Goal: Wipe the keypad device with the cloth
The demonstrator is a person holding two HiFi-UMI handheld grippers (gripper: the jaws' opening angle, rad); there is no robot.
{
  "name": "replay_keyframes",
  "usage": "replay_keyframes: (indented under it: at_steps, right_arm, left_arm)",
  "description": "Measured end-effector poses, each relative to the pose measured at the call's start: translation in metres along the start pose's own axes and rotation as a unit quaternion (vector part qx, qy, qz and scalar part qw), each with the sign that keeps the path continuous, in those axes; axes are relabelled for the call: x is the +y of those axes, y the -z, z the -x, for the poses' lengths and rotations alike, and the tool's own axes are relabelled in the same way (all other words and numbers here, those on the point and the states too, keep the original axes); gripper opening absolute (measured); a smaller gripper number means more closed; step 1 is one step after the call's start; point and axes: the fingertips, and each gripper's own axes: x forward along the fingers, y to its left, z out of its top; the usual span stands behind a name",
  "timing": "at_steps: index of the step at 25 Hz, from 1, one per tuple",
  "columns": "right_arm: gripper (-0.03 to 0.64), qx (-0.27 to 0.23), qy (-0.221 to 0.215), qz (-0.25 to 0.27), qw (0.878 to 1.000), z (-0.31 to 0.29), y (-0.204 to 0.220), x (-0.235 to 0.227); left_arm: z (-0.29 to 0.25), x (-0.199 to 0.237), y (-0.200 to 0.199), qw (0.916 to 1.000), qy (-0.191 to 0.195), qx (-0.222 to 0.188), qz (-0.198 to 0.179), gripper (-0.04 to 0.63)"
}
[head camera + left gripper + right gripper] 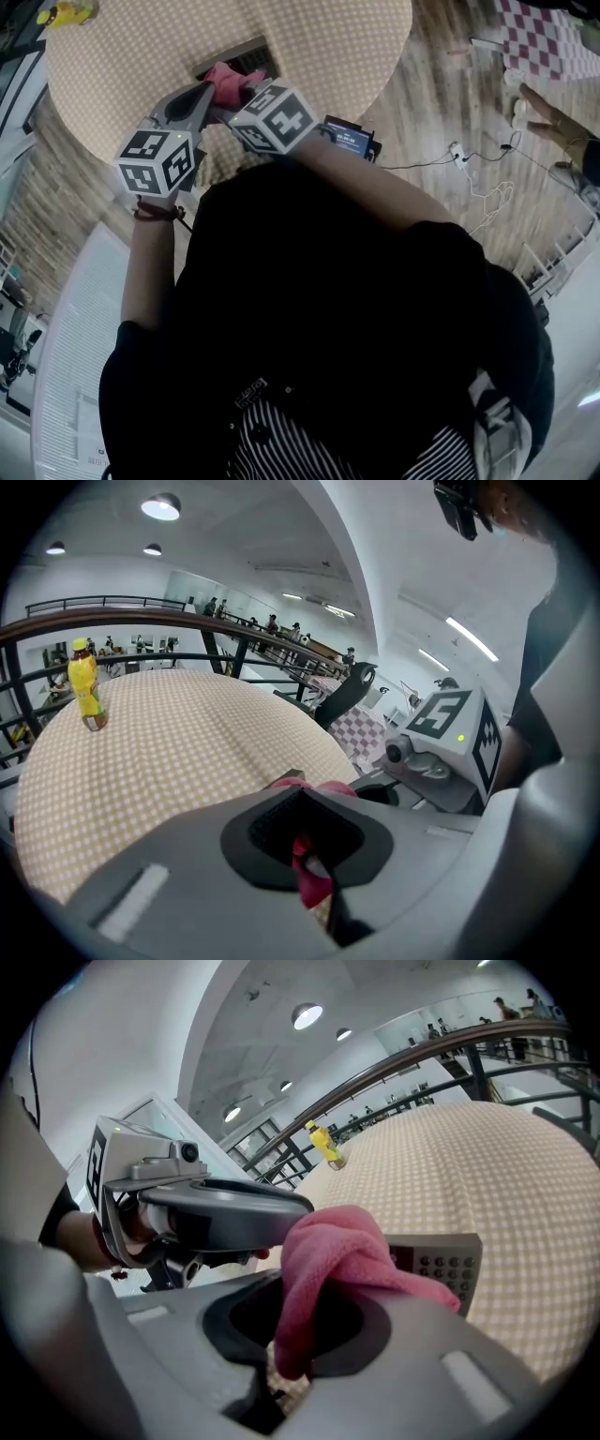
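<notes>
The grey keypad device (236,56) lies on the round checked table (122,56), partly under the pink cloth (228,79). In the right gripper view the keypad device (442,1267) shows its buttons behind the bunched cloth (339,1252). My right gripper (298,1340) is shut on the cloth, which hangs down into its jaw gap. My left gripper (306,844) is shut on a red strip of the same cloth (311,878). Both grippers meet over the device's near end, the left gripper (206,96) just left of the right gripper (240,99).
A yellow bottle (67,11) stands at the table's far left edge. A dark gadget with a lit screen (349,139) sits at the near right rim. Cables (480,183) trail on the wooden floor, and another person's hand (551,117) reaches near a checked mat (544,37).
</notes>
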Motion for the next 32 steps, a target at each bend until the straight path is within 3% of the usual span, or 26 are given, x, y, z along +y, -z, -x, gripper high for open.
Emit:
replay_keyframes:
  at_steps: [6,12,19,28,32]
  right_arm:
    - [0.061,0.014,0.001,-0.011,1.000,-0.022,-0.002,-0.006]
    - [0.062,0.030,0.014,-0.013,0.999,-0.029,0.011,-0.014]
    - [0.061,0.053,0.043,-0.035,0.997,-0.034,0.031,-0.034]
    - [0.062,0.056,0.059,-0.045,0.996,-0.036,0.040,-0.050]
    - [0.061,0.059,0.059,-0.044,0.995,-0.036,0.040,-0.050]
  left_arm:
    - [0.000,0.055,-0.014,0.9981,-0.062,0.004,-0.006,0.005]
    - [-0.032,0.063,0.006,0.9946,-0.038,0.082,-0.050,0.005]
    - [-0.053,0.060,0.017,0.9898,-0.030,0.117,-0.076,0.005]
    - [-0.068,0.051,0.039,0.9872,-0.033,0.136,-0.076,0.005]
    - [-0.067,0.061,0.027,0.9884,-0.059,0.116,-0.078,0.005]
